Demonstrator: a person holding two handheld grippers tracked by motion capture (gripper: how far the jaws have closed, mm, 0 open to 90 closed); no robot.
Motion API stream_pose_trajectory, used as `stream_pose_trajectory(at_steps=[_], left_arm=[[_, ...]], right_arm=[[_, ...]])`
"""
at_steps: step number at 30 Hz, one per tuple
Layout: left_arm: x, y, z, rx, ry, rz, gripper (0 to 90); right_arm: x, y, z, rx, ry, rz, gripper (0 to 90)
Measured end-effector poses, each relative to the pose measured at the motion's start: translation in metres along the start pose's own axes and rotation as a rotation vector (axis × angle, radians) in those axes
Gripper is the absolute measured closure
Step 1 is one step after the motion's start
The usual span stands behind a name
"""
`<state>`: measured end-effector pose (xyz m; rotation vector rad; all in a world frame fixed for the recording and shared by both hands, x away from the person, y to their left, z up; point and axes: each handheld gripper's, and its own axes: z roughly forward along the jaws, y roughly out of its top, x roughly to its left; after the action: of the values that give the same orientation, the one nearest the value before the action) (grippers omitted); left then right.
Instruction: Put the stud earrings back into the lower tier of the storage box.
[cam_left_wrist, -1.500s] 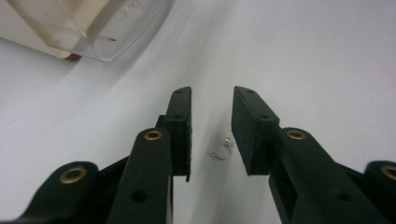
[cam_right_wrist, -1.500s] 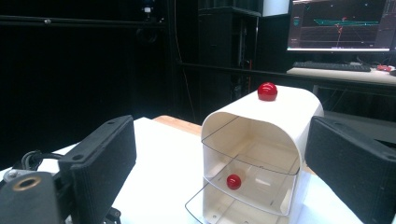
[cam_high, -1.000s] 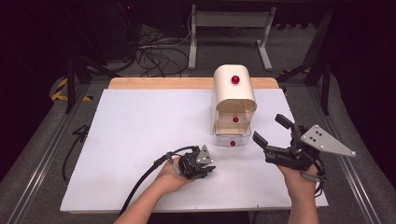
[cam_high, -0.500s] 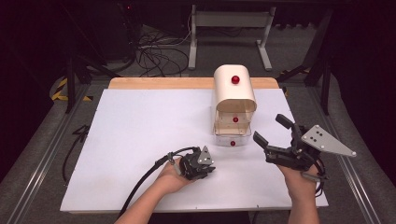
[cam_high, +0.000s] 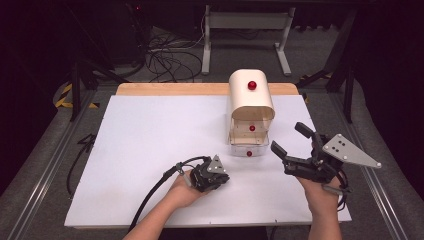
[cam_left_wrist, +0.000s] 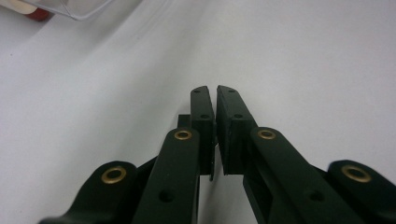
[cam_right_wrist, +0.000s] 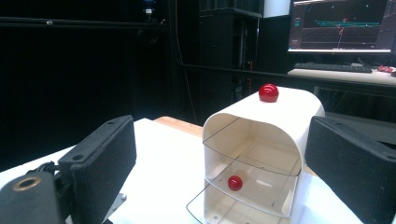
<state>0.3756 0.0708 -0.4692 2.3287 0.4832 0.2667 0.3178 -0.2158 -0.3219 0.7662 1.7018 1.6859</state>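
from above, the cabinet (cam_high: 251, 112) stands at the table's (cam_high: 150, 140) two o'clock; the left gripper (cam_high: 220, 176), just closing, is clenched on nothing. the left gripper's own view (cam_left_wrist: 215, 100) shows its jaws nearly touching. the right gripper (cam_right_wrist: 219, 163) gapes at twelve o'clock, framing the cabinet (cam_right_wrist: 266, 154).

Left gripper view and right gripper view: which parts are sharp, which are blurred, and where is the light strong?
Left gripper view: the shut hand-held gripper is sharp, the white table bright, the clear drawer blurred. Right gripper view: the cream cabinet is sharp, near pads soft, the monitor glows in a dark room.
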Motion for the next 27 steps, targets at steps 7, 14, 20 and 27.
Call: stream_pose_trajectory(at_steps=[7, 14, 20, 27], left_arm=[[0.003, -0.001, 0.0, -0.018, -0.01, -0.014, 86.0], [0.004, 0.001, -0.002, -0.049, -0.019, -0.035, 86.0], [0.005, 0.002, -0.009, -0.066, -0.001, -0.034, 86.0], [0.004, 0.004, -0.016, -0.098, 0.017, -0.004, 86.0]], right_arm=[[0.0, 0.0, 0.0, 0.004, -0.002, 0.001, 9.6], [-0.001, 0.0, 0.0, 0.005, -0.001, 0.001, 9.6], [-0.001, 0.0, 0.0, 0.004, -0.002, 0.002, 9.6], [-0.001, 0.0, 0.0, 0.004, -0.001, -0.001, 9.6]])
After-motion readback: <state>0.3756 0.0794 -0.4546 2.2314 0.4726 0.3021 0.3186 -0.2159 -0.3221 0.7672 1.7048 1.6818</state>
